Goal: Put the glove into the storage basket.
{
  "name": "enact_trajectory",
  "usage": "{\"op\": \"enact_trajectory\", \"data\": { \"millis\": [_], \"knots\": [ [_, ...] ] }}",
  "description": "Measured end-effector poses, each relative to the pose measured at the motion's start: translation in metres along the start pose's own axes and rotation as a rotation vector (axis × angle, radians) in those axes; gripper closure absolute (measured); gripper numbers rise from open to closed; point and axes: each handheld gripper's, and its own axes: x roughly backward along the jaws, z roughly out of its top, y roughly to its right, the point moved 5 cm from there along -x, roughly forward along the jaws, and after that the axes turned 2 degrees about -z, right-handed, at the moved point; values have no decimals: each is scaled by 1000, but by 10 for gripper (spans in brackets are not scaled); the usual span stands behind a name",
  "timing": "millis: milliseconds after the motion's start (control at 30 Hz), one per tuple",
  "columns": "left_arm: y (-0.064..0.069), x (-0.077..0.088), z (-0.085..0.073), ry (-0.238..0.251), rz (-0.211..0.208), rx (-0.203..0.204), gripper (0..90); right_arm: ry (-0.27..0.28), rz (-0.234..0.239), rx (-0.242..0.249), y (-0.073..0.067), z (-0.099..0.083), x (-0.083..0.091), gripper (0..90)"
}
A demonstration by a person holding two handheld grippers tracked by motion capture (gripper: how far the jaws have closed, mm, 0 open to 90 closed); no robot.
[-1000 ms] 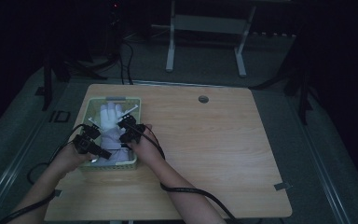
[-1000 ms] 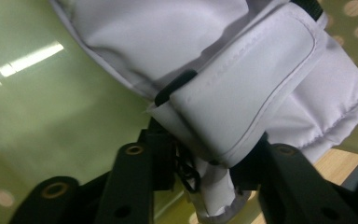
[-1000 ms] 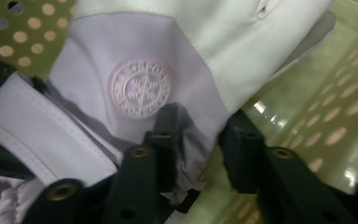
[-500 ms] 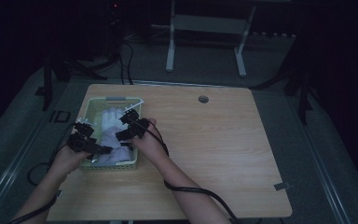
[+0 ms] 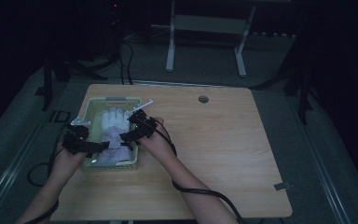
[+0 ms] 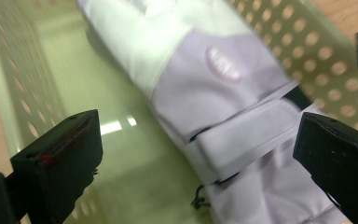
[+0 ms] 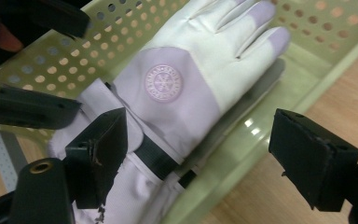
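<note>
Two claws, black, blocky pads, both spread wide, having just been opening, nothing pinched. Left claw point(image 5: 103, 145) over near-left end of basket; right claw point(image 5: 131, 127) over its right rim. One basket point(image 5: 94, 104), pale green plastic, rectangular, walls perforated with round holes, glossy floor, sitting on left part of tabletop point(image 5: 223, 140). Inside: gloves point(image 5: 113, 122), white fabric with lilac panels, laid flat, fingers pointing to far end; exact count unclear, looks like two stacked. Round embossed badge point(image 7: 163, 83) on back of top one, black strap at cuff. One tabletop, light wood grain, rounded corners, one round cable hole point(image 5: 203, 99) at far edge.
</note>
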Motion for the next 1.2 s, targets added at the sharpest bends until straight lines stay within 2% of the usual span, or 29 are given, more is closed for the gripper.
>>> {"op": "enact_trajectory", "data": {
  "millis": [33, 67, 133, 167, 267, 433, 533, 633, 733, 767, 800, 900, 1033, 1200],
  "knots": [
    [3, 2, 2, 12, 18, -13, 17, 5, -5, 0, 1, 0, 1, 188],
    [5, 4, 4, 21, 19, -19, 18, 9, -6, 5, 2, -1, 3, 186],
    [11, 6, 7, 48, -10, -17, 17, 15, -17, 14, 5, -2, 6, 186],
    [11, 6, 7, 48, -10, -17, 17, 15, -17, 14, 5, -2, 6, 186],
    [20, 8, 11, 89, -16, -34, 18, 27, -28, 21, 10, -5, 13, 186],
    [36, 6, 15, 104, -22, -68, 18, 32, -41, 22, 20, -12, 18, 182],
    [44, 3, 18, 107, -35, -73, 18, 28, -54, 30, 25, -16, 21, 177],
    [54, 0, 21, 128, -63, -63, 18, 28, -57, 26, 32, -22, 24, 176],
    [66, -4, 22, 150, -103, -88, 18, 19, -67, 25, 39, -28, 27, 176],
    [66, -4, 22, 150, -103, -88, 18, 19, -67, 25, 39, -28, 27, 176],
    [72, -7, 22, 143, -102, -107, 18, 17, -70, 23, 41, -30, 29, 176],
    [82, -11, 23, 155, -118, -130, 18, 23, -71, 14, 49, -39, 35, 176],
    [93, -14, 25, 168, -136, -140, 18, 20, -77, 3, 57, -49, 40, 178],
    [110, -18, 29, 183, -185, -152, 18, 23, -78, -3, 65, -63, 48, 178]
  ]
}}
